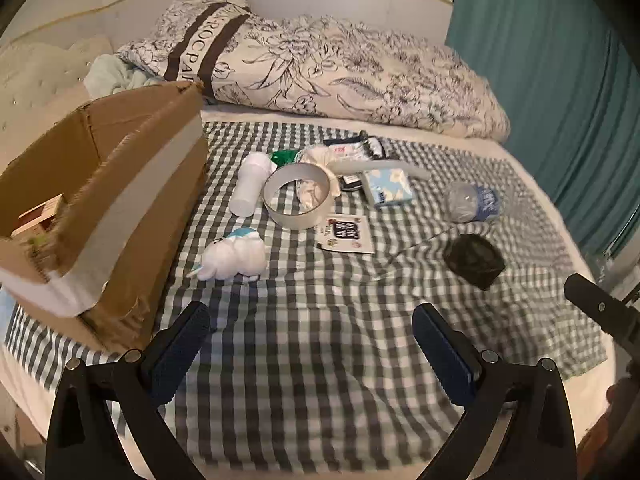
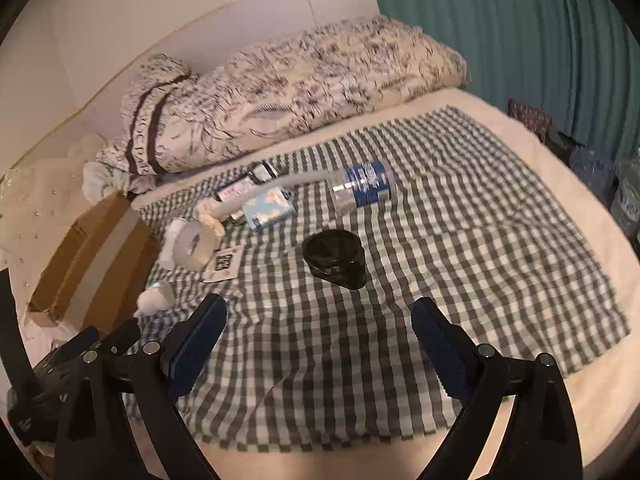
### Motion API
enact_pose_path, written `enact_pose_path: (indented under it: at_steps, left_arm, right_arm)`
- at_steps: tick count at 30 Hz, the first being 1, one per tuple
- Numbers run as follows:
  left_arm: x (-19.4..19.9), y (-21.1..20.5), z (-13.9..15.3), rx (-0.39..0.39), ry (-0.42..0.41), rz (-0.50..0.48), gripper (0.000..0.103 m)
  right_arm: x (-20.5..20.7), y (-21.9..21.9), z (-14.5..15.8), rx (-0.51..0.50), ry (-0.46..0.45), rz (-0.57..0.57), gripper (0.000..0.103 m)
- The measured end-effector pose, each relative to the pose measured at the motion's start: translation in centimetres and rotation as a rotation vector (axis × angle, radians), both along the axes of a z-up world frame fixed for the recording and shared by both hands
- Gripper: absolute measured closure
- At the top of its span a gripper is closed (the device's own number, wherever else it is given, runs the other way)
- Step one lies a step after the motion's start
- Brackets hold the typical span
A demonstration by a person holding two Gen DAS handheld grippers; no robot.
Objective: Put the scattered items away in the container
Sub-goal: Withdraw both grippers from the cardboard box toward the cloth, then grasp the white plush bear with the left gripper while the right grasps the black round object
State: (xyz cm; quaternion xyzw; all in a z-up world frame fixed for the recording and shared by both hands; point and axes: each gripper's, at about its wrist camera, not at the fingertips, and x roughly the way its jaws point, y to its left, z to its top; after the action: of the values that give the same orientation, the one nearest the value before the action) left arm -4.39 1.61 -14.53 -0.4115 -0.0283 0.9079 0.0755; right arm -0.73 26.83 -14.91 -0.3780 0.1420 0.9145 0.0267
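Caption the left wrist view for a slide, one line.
Open left gripper hovers over a checkered cloth strewn with items, cardboard box on the left.

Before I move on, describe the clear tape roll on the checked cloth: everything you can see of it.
The wide roll of clear tape is a broad, glossy, see-through ring with an open middle. It lies tilted on the grey-and-white checked cloth, its opening facing up and toward the left wrist camera. The white plastic bottle lies against its left side, crumpled whitish material shows through its middle, and the small printed sachet lies at its near edge. Neither gripper touches it.
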Motion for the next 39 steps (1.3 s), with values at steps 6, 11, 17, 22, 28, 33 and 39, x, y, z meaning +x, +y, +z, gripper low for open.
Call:
enact_pose_path:
  at_steps: [6, 11, 17, 22, 28, 33, 39]
  left_arm:
    - [-3.1, -1.3, -3.1, 0.001, -0.044, 0.050, 0.000]
    - [-5.1, -2.5, -5.0, -0.013, -0.052, 0.115, 0.000]
    - [-7.1, -1.1, -6.7, -0.070, -0.043, 0.126, 0.000]
    - [-9.0, -1.6, -8.3, -0.102, -0.061, 0.226, 0.000]
    - [-11.1, -1.5, -9.7, -0.133, -0.107, 0.287, 0.000]
    - [-12.2, -3.1, -10.3, -0.037, -0.147, 0.328, 0.000]
    - [-11.7, -2.9, -10.3, -0.033, -0.130, 0.324, 0.003]
  right_arm:
    - [-2.8, 0.5, -3.4, -0.016, -0.071, -0.003, 0.009]
    - [-4.7, 0.6, -5.5, -0.025, -0.109, 0.001, 0.009]
    - [-6.9, 0.6, -7.3, -0.016, -0.140, -0.001, 0.009]
    - [-8.4, 0.5, -8.8, -0.003, -0.167, 0.007, 0.009]
    - [-9.8, 0.5, -9.8, 0.001, -0.181, 0.009, 0.009]
    - [-11.3, 0.3, -9.7, 0.037, -0.173, 0.016, 0.009]
    - [-12.9, -0.1, -9.8, 0.071, -0.174, 0.022, 0.009]
